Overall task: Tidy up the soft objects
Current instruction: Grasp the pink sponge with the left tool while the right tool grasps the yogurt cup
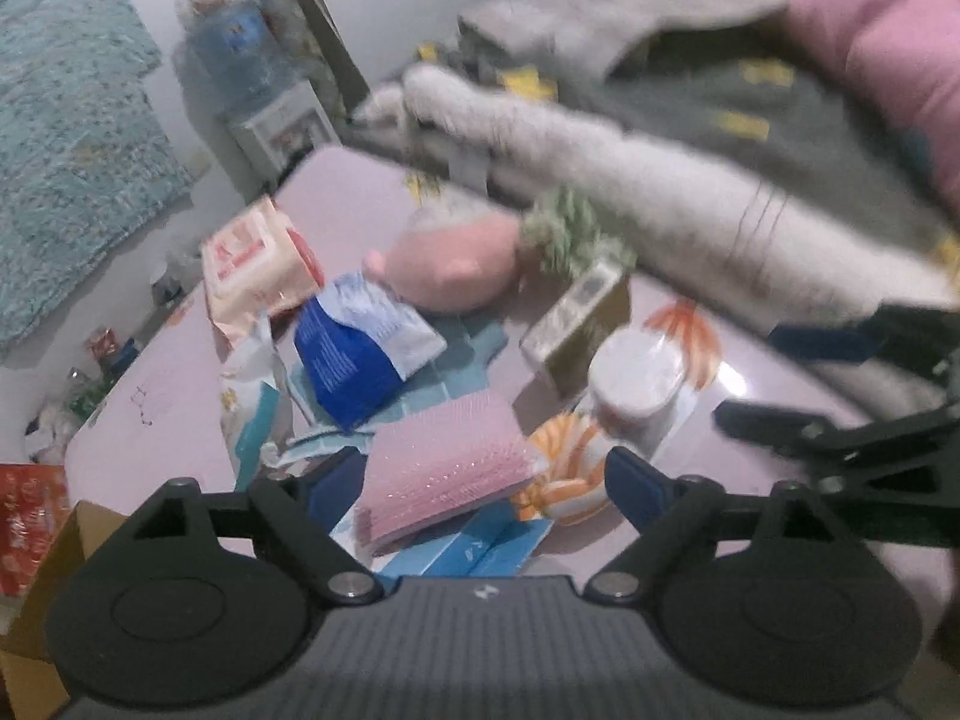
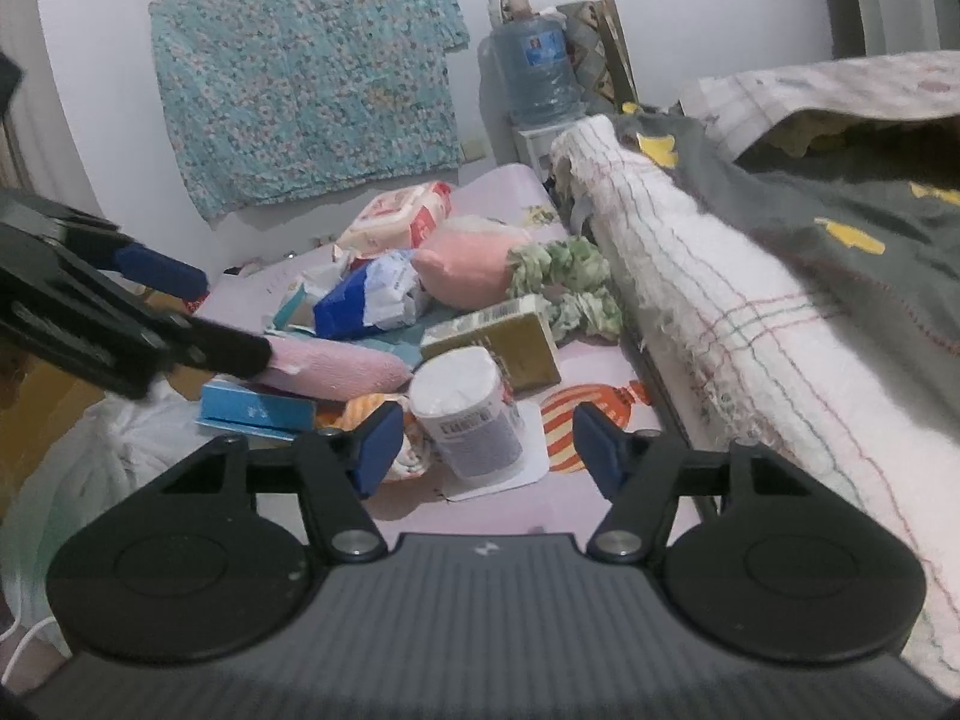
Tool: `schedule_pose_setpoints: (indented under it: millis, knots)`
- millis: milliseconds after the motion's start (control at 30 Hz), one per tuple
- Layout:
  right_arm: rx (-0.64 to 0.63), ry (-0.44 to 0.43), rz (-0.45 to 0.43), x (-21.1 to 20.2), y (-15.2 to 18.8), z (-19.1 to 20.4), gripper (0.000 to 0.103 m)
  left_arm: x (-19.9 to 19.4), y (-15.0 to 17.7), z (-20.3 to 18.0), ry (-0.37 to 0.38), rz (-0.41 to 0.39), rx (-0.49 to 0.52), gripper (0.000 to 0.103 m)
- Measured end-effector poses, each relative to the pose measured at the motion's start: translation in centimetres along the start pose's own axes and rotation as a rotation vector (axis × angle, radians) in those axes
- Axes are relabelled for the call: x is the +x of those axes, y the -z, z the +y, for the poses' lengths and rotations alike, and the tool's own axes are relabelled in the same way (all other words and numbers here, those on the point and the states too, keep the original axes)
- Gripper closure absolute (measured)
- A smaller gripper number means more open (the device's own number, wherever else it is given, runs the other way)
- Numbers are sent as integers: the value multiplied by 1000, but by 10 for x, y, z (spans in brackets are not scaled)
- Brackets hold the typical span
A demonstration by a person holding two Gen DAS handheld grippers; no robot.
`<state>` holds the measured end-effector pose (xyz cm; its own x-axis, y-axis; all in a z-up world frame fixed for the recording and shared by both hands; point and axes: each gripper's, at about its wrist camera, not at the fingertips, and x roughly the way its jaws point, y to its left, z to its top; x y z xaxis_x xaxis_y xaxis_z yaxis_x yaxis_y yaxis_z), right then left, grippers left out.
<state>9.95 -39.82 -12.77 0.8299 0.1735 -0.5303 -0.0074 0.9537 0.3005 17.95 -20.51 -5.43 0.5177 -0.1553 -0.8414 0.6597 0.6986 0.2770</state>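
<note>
Left wrist view first: the left gripper [image 1: 486, 480] has its blue-padded jaws spread wide, with a ribbed pink sponge pad [image 1: 444, 474] lying loose between them, not pinched. It sits on the pale pink tabletop [image 1: 354, 192] in a pile of soft stuff: a crinkly blue-and-white packet [image 1: 360, 348], a peach plush toy [image 1: 456, 264] with a green frilly bit, and a glossy pink-and-white wipes pack [image 1: 252, 264]. Everything's a bit blurry here. A fluffy white blanket roll [image 1: 630, 180] cuts across the top right.

Right wrist view: the right gripper [image 2: 486, 444] is also apart, hovering at a white cylindrical tub [image 2: 468, 414] with a printed label; the pads don't look to be touching it. Behind it there's a boxy olive carton [image 2: 498, 342]. The white blanket here shows thin coloured stripes and frayed edges, with a grey cloth [image 2: 840, 240] with yellow patches over it. Teal floral fabric [image 2: 300, 66] hangs on the white wall beside a water jug [image 2: 534, 72].
</note>
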Motion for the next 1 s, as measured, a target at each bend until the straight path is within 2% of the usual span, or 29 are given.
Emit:
schedule_pose_setpoints:
  millis: [67, 167, 233, 400, 467, 567, 700, 767, 833, 1000]
  knots:
    - [13, -3, 8, 5, 2, -5, 43, 16, -3, -1, -17, 41, 17, 16]
    - [31, -8, 16, 11, 5, -12, 43, 33, -6, 0, -53, 79, 26, 28]
    - [43, -12, 23, 14, 6, -16, 43, 35, -7, 4, -64, 83, 15, 40]
    - [62, -29, 19, 16, 7, -23, 43, 22, -14, 27, -7, 49, -79, 56]
    - [66, -33, 12, 17, 5, -22, 43, 20, -18, 32, -5, 49, -116, 58]
    - [61, -42, -5, 22, 0, -20, 43, 26, -22, 41, -12, 60, -165, 58]
    - [47, -65, -5, 34, -7, -16, 43, 29, -26, 43, -7, 66, -173, 54]
    - [51, -89, 3, 39, -11, -13, 43, 31, -25, 40, -8, 75, -150, 49]
    - [42, -112, 8, 45, -12, -9, 42, 35, -23, 34, -22, 97, -115, 37]
    - [33, -112, 40, 64, -9, -4, 42, 48, -15, 22, -33, 149, -47, 24]
